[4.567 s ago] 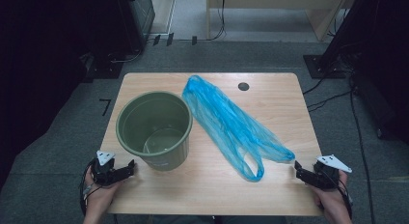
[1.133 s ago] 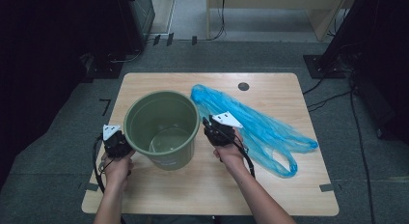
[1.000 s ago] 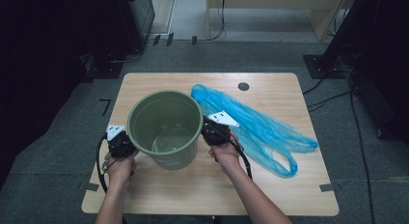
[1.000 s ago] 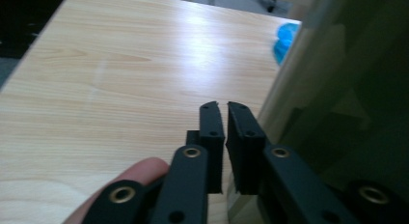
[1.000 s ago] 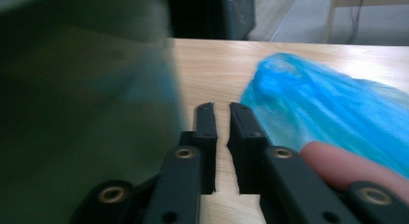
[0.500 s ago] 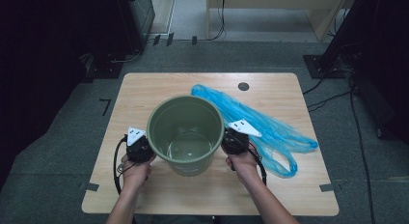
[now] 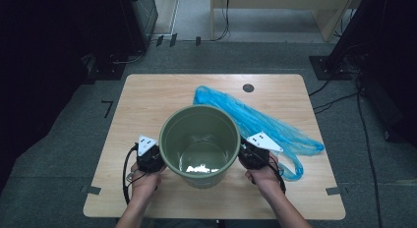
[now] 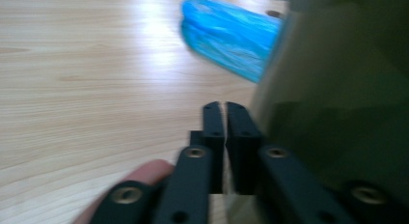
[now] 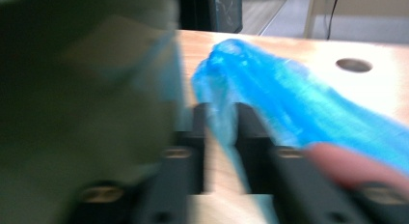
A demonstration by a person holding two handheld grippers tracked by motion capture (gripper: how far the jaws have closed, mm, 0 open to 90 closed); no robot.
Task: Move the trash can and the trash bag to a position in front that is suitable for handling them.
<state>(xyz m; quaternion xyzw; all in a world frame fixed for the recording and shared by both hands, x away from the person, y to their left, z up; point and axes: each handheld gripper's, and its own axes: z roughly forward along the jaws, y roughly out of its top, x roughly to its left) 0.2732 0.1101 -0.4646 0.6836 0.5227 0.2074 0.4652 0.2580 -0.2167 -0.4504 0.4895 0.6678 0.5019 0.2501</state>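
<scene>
An empty olive-green bucket (image 7: 199,139) stands upright on the wooden table (image 7: 147,98), near its front middle. My left gripper (image 7: 156,159) lies against the bucket's left side; its jaws have just been opening and show a narrow slit with nothing in it (image 8: 224,113). The bucket wall (image 8: 337,89) is right beside them. My right gripper (image 7: 244,156) is at the bucket's right side; its jaws have just been opening and stand apart (image 9: 222,118), with a fold of the blue plastic bag (image 9: 289,93) running between them. The bag (image 7: 260,122) lies stretched out behind and right of the bucket.
A round cable hole (image 7: 248,88) sits near the table's far edge. Bare wood lies left of the bucket and along the back left. Dark equipment and cables (image 7: 339,61) stand on the floor around the table.
The bucket has slid to the right toward the table's middle, with both grippers moving along at its sides. It now covers part of the blue bag's near end.
</scene>
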